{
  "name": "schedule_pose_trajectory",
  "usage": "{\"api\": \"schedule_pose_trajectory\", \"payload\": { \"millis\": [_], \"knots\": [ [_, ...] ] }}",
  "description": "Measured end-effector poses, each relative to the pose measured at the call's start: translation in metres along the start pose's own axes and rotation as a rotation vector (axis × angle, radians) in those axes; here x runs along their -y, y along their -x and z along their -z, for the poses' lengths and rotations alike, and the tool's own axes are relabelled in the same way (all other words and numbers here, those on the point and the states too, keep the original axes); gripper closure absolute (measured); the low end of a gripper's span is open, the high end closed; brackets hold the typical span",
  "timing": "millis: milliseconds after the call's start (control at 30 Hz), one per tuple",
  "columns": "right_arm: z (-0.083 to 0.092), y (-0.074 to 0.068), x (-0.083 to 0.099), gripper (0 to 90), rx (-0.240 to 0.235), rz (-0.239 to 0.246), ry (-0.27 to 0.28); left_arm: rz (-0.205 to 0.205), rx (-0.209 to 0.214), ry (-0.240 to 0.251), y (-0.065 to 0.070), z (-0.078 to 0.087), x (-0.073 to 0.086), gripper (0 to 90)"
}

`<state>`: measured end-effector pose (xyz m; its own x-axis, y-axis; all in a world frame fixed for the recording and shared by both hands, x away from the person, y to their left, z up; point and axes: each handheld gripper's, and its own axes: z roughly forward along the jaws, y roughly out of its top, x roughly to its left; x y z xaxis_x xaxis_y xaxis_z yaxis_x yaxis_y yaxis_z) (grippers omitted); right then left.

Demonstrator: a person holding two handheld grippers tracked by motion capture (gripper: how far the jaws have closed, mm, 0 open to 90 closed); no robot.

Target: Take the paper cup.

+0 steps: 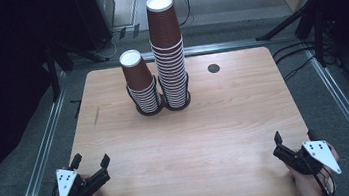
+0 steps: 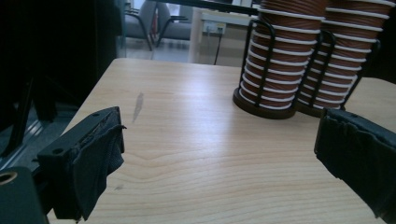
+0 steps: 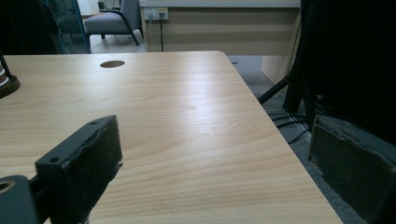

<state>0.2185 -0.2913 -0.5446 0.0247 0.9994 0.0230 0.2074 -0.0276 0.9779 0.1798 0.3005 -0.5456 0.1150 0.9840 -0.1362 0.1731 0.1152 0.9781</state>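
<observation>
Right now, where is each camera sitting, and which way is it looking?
High view: above the person's side, looking forward and down at the table; both hands, left gripper and right gripper show.
Left gripper view: low at the table's near left, looking between its open jaws toward the two cup stacks.
Right gripper view: low at the near right, looking along the table's right edge, past its open jaws, to the round hole.
Shared: high and left gripper views show the cup stacks.
</observation>
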Motion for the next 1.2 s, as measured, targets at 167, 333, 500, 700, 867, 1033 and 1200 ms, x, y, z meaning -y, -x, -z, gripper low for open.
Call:
{"api": "schedule_pose_trajectory", "payload": {
  "millis": [167, 333, 500, 700, 867, 1033, 1200],
  "knots": [
    [0.001, -0.007, -0.001, 2.1, 0.009, 0.050, 0.007, -0.006, 0.000, -0.034, 0.000, -0.003, 0.001, 2.1],
    [0.006, -0.017, -0.009, 1.9, -0.011, 0.071, 0.019, 0.008, -0.001, -0.046, -0.002, -0.004, 0.001, 2.1],
    [0.009, -0.026, -0.020, 2.1, -0.033, 0.077, 0.026, -0.017, 0.004, -0.056, 0.000, -0.005, 0.001, 2.1],
    [0.008, -0.038, -0.036, 2.1, -0.051, 0.091, 0.022, -0.021, -0.001, -0.066, 0.000, -0.005, 0.001, 2.1],
    [0.006, -0.048, -0.051, 2.1, -0.062, 0.087, 0.043, 0.012, 0.002, -0.065, -0.004, -0.005, 0.001, 2.1],
    [0.006, -0.059, -0.064, 2.1, -0.085, 0.097, 0.063, 0.032, 0.003, -0.062, -0.006, -0.004, 0.000, 2.1],
    [0.007, -0.067, -0.076, 2.1, -0.107, 0.096, 0.069, 0.033, 0.004, -0.059, -0.007, -0.005, 0.000, 2.1]
  ]
}}
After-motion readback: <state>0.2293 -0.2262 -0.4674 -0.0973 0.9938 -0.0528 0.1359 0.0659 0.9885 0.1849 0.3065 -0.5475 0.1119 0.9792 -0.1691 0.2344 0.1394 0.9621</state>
